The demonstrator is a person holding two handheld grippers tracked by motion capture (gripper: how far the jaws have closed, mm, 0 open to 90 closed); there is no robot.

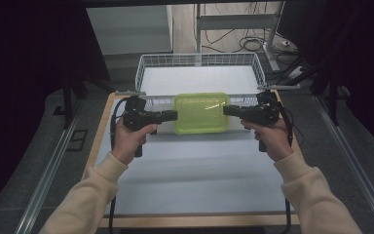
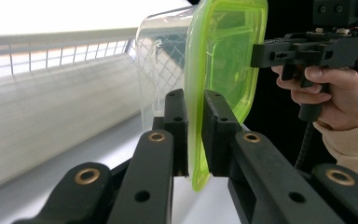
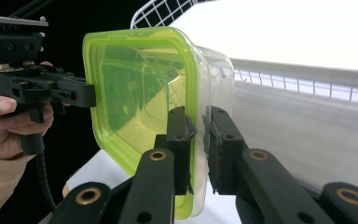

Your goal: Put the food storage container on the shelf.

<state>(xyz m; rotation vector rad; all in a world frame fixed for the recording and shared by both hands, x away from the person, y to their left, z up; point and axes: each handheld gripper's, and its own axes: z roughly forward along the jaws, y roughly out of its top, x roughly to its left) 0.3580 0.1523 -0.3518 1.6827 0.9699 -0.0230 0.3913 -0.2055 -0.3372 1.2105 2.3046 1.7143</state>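
In the high view, the left gripper [image 1: 168, 116] and the right gripper [image 1: 230, 111] hold a clear container with a green lid [image 1: 200, 113] between them, above the bench [image 1: 195, 165] at the near rim of a white wire basket [image 1: 199, 61]. In the left gripper view, the fingers [image 2: 216, 130] are clamped on the lid's edge [image 2: 196, 140]. In the right gripper view, the fingers [image 3: 179, 140] pinch the opposite rim [image 3: 193, 116], with the container turned on its side there.

Glossy translucent green plastic lid [image 1: 200, 113] on a clear plastic container [image 3: 212, 70]. At 12 o'clock, a white wire-mesh metal basket [image 1: 148, 66]; matt black grippers.
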